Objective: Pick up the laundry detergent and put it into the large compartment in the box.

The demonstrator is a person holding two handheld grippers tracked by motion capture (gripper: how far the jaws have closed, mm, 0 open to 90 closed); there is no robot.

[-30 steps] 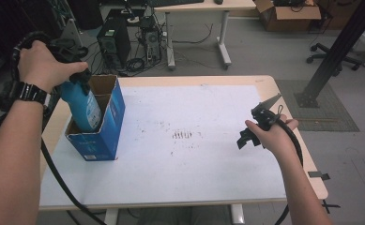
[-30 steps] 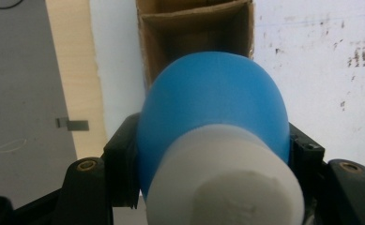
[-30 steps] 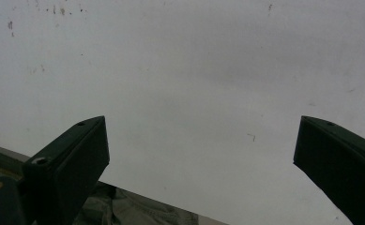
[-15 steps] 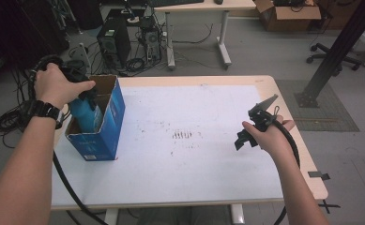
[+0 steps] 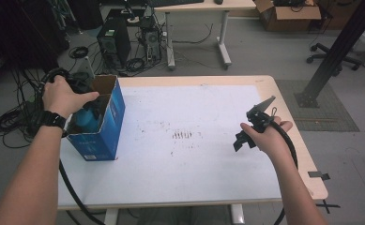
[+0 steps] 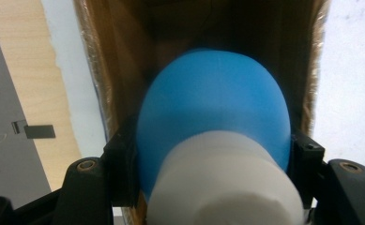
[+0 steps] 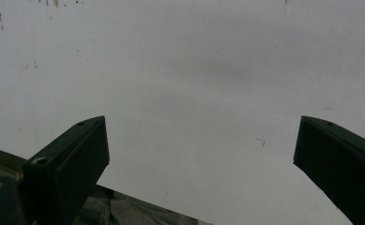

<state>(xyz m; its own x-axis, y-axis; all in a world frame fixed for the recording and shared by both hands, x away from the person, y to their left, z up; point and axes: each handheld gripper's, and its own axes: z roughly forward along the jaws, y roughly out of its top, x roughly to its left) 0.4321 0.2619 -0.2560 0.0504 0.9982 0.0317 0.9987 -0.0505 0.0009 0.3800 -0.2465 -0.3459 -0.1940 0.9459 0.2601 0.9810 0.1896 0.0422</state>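
While my left gripper (image 6: 213,187) clamps the blue plastic bottle with white cap (image 6: 213,126) inside the blue cardboard box (image 5: 106,123), lower straight, clear of the walls; release at the bottom. Right gripper (image 7: 201,159) open, empty, above the white tabletop (image 5: 208,154).

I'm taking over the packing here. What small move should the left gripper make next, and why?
Probably lower a little more, then let go. The left gripper is shut on the blue bottle, which sits partly inside the box with cardboard walls on both sides. Whether it rests on the bottom I cannot tell. The right gripper hangs open over the table, idle.
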